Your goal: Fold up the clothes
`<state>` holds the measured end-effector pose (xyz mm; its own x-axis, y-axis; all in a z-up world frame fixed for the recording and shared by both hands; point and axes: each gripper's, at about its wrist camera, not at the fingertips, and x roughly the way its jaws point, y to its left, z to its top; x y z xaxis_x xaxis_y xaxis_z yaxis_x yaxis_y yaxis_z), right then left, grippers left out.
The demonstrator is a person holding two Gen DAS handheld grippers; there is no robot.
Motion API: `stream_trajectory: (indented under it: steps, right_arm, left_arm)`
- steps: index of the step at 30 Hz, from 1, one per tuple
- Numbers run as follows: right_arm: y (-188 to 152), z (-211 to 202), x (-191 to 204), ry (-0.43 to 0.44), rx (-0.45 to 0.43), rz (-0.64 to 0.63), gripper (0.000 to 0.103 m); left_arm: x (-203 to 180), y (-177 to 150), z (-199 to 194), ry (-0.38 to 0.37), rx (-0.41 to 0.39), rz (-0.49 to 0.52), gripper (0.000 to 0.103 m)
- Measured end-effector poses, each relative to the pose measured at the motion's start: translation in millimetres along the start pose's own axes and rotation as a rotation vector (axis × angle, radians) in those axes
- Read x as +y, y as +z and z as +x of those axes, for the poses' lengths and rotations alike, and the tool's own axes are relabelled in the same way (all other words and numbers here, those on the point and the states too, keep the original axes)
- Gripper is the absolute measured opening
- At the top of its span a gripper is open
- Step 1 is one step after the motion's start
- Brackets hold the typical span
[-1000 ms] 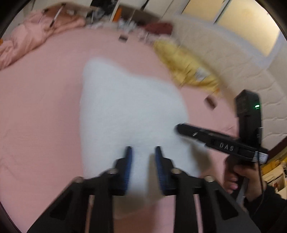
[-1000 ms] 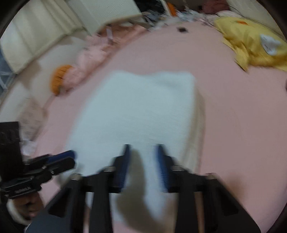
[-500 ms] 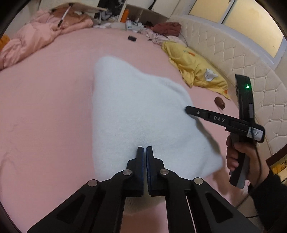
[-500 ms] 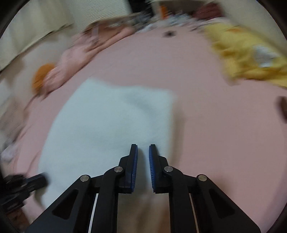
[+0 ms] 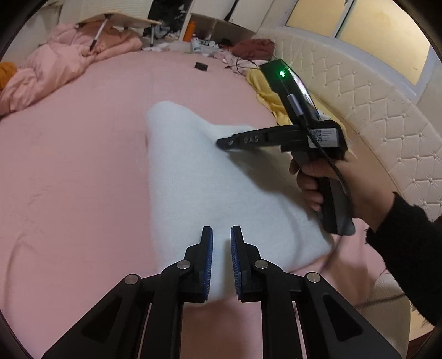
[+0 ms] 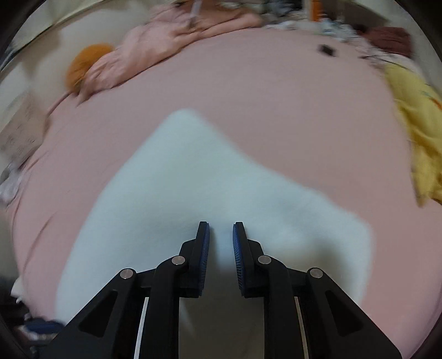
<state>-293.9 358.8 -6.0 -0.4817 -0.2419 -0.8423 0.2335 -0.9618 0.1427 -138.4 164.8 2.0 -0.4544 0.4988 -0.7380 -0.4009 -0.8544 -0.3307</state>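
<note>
A white fleecy garment (image 5: 199, 179) lies flat on the pink bed sheet (image 5: 83, 165). My left gripper (image 5: 221, 248) hovers over its near edge; its jaws are opening, with a narrow gap and no cloth pinched between the pads. The right gripper (image 5: 225, 143), held by a hand (image 5: 317, 176) in a black sleeve, reaches in from the right over the garment's far right part. In the blurred right wrist view the right gripper (image 6: 221, 243) stands over the white garment (image 6: 193, 179). Its jaws are opening too, with nothing gripped.
A crumpled pink quilt (image 5: 55, 66) and a folding table (image 5: 124, 19) sit at the far left. A yellow garment (image 6: 420, 138) lies by the quilted headboard (image 5: 373, 110). A small black object (image 5: 201, 66) rests on the far sheet, with clutter behind it.
Both grippers went from wide open to nearly shut, then parted slightly. The right gripper swung across over the garment and rolled. The left gripper has hardly moved.
</note>
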Motion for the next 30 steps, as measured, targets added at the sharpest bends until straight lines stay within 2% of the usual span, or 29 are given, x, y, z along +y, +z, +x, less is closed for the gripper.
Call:
stream_trajectory:
  steps: [1, 3, 4, 5, 7, 9, 10, 12, 14, 15, 16, 17, 18, 19, 22, 26, 29, 30]
  right_arm:
    - [1.2, -7.8, -1.4, 0.013, -0.039, 0.019, 0.018]
    - [0.9, -18.8, 1.9, 0.164, -0.099, 0.048, 0.019]
    - [-0.9, -16.5, 4.4, 0.256, -0.091, 0.053, 0.019]
    - [-3.4, -9.1, 7.1, 0.284, -0.060, 0.042, 0.019]
    - [-10.6, 8.8, 8.2, 0.183, -0.012, 0.018, 0.027]
    - [-13.1, 13.0, -15.4, 0.066, -0.010, 0.127, 0.027]
    - [-15.5, 7.1, -24.9, 0.015, -0.023, 0.177, 0.025]
    - [-28.5, -29.7, -26.3, -0.082, -0.119, 0.193, 0.027]
    - [-43.1, -68.6, -26.5, -0.177, -0.214, 0.204, 0.027]
    - [-55.5, -93.1, -22.9, -0.211, -0.257, 0.195, 0.031]
    - [-68.1, -112.2, -18.4, -0.228, -0.281, 0.196, 0.039]
    - [-81.7, -126.9, -11.2, -0.238, -0.285, 0.203, 0.046]
    - [-95.3, -141.6, -4.1, -0.248, -0.289, 0.211, 0.066]
    - [-110.2, -154.0, 4.3, -0.259, -0.293, 0.220, 0.080]
    - [-161.4, -171.0, 38.0, -0.301, -0.298, 0.261, 0.081]
    - [-195.5, -162.4, 73.2, -0.343, -0.215, 0.313, 0.081]
    - [-237.0, -168.4, 94.3, -0.395, -0.220, 0.358, 0.081]
    - [-250.4, -172.3, 99.4, -0.389, -0.226, 0.377, 0.081]
  left_arm:
    - [3.0, -0.1, 6.9, 0.005, 0.020, -0.007, 0.013]
    - [7.7, -3.4, 17.4, 0.015, 0.047, -0.022, 0.013]
    - [7.5, -3.8, 20.5, 0.018, 0.049, -0.029, 0.013]
    - [5.7, -2.5, 22.6, 0.022, 0.044, -0.034, 0.013]
    - [3.6, -1.6, 24.3, 0.040, 0.045, -0.017, 0.011]
    - [3.0, -0.8, 23.9, 0.051, 0.050, 0.003, 0.008]
    - [3.6, -0.1, 21.7, 0.052, 0.049, 0.005, 0.008]
    - [5.8, 2.0, 13.8, 0.052, 0.043, -0.001, 0.008]
    - [4.5, 3.1, 2.7, 0.092, 0.019, -0.006, 0.021]
    - [3.1, 3.4, -3.5, 0.119, 0.004, -0.008, 0.043]
    - [1.6, 2.4, -11.0, 0.148, -0.012, -0.013, 0.065]
    - [0.0, -0.8, -19.1, 0.167, -0.025, -0.024, 0.070]
    - [-1.5, -4.7, -26.1, 0.174, -0.036, -0.038, 0.073]
    - [-3.1, -9.0, -32.2, 0.181, -0.041, -0.054, 0.074]
    - [-11.0, -29.5, -44.2, 0.223, -0.024, -0.080, 0.076]
    - [-30.6, -64.8, -53.8, 0.283, -0.021, -0.059, 0.076]
    - [-45.0, -91.2, -58.1, 0.330, -0.044, -0.026, 0.076]
    - [-46.0, -98.3, -59.7, 0.332, -0.050, -0.023, 0.076]
